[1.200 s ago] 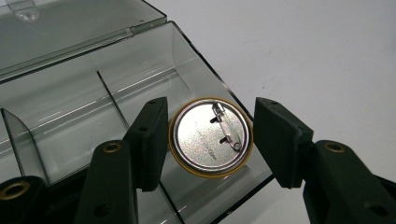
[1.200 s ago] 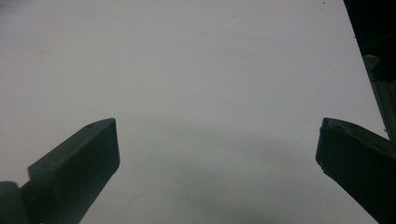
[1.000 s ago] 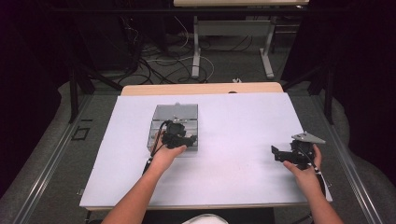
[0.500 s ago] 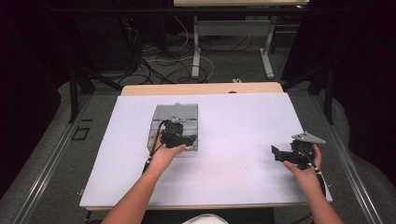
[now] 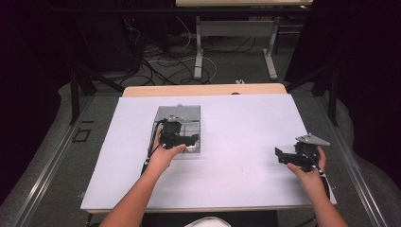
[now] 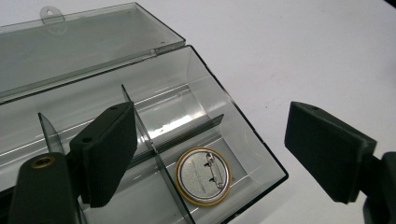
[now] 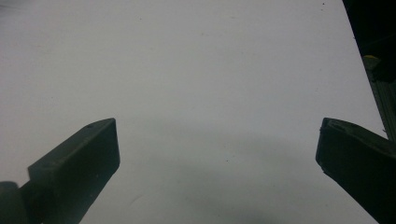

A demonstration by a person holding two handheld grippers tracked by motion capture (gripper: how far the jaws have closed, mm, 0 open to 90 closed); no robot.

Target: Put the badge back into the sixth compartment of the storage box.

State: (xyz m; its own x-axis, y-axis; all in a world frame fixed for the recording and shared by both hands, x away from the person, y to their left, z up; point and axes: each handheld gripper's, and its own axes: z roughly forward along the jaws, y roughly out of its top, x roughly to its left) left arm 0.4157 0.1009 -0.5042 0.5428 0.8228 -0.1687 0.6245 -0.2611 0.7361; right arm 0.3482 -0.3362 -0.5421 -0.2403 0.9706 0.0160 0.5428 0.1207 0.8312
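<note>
Between the black, finely ribbed pads of the left gripper (image 6: 212, 154) lies a silver-backed pin badge (image 6: 203, 175) with a thin gold-yellow rim, inside a smoky grey see-through box (image 6: 219, 100). Under both grippers the table (image 5: 246, 123) is plain white. The right gripper (image 7: 217, 154) is black too.

Left tongs (image 6: 210, 154) jaws just opening, nothing gripped; right tongs (image 7: 217, 163) spread wide, empty.
</note>
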